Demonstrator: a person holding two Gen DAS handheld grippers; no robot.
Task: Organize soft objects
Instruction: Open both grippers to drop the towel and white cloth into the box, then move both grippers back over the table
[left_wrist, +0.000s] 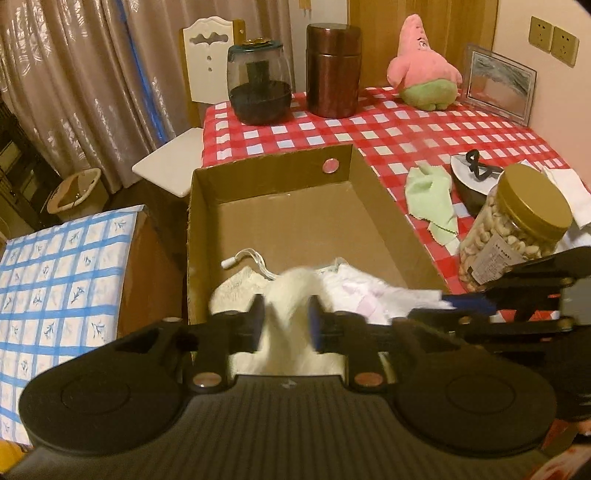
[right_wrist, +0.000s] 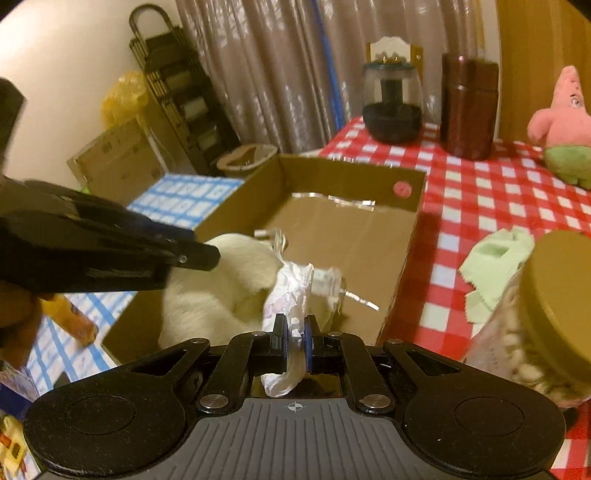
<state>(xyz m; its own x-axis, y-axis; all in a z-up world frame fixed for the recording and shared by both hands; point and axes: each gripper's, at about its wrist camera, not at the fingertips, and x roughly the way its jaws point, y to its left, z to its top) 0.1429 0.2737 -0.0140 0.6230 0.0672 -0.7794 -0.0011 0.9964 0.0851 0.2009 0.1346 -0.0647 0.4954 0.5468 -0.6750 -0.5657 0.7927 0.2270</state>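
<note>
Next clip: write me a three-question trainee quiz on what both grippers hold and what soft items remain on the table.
1. True or false: the left gripper is shut on the cream fluffy item.
2. What does the right gripper pinch? A) green cloth B) white crinkled packet C) nut jar
3. Which two soft things lie outside the cardboard box?

Key
1. True; it is clamped over the near end of the box.
2. B, the white crinkled packet.
3. The green cloth beside the nut jar, and the pink plush toy at the far side of the table.
</note>
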